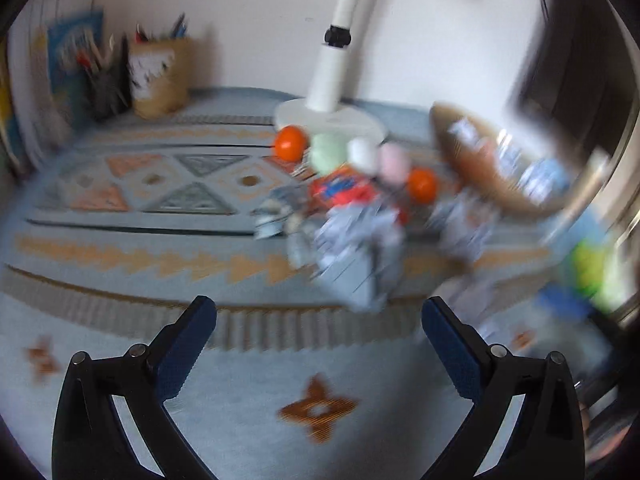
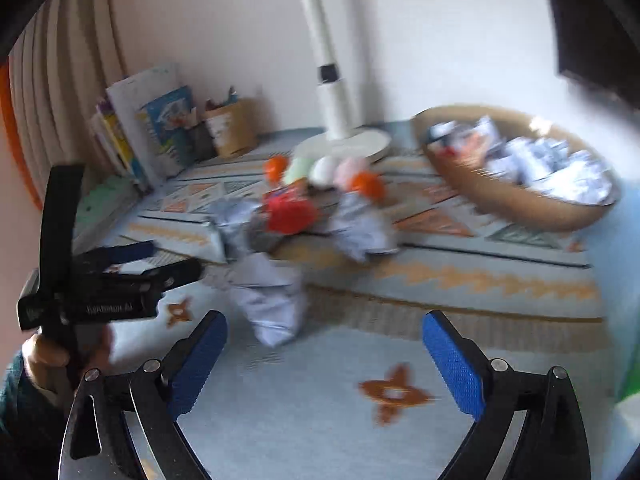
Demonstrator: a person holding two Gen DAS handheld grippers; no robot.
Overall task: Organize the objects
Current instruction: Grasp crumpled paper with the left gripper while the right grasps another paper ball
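Observation:
A blurred heap of snack packets lies on the patterned rug: a silver packet (image 1: 352, 264) (image 2: 268, 300) nearest, a red packet (image 1: 344, 194) (image 2: 288, 212) behind it, and another silver packet (image 2: 360, 228) to the right. Two orange balls (image 1: 291, 143) (image 2: 366, 185) and three pastel eggs (image 1: 328, 154) (image 2: 324, 172) sit behind the heap. My left gripper (image 1: 320, 312) is open and empty, short of the nearest packet; it also shows from the side (image 2: 176, 258), held by a hand. My right gripper (image 2: 324, 320) is open, with that silver packet just ahead of its left finger (image 2: 200, 356).
A wicker basket (image 1: 472, 168) (image 2: 532, 212) holding several packets stands at the right. A white lamp base (image 1: 332, 120) (image 2: 344, 142) rises behind the eggs. Books (image 2: 132, 128) and a pen holder (image 1: 160, 80) (image 2: 232, 128) line the back left wall.

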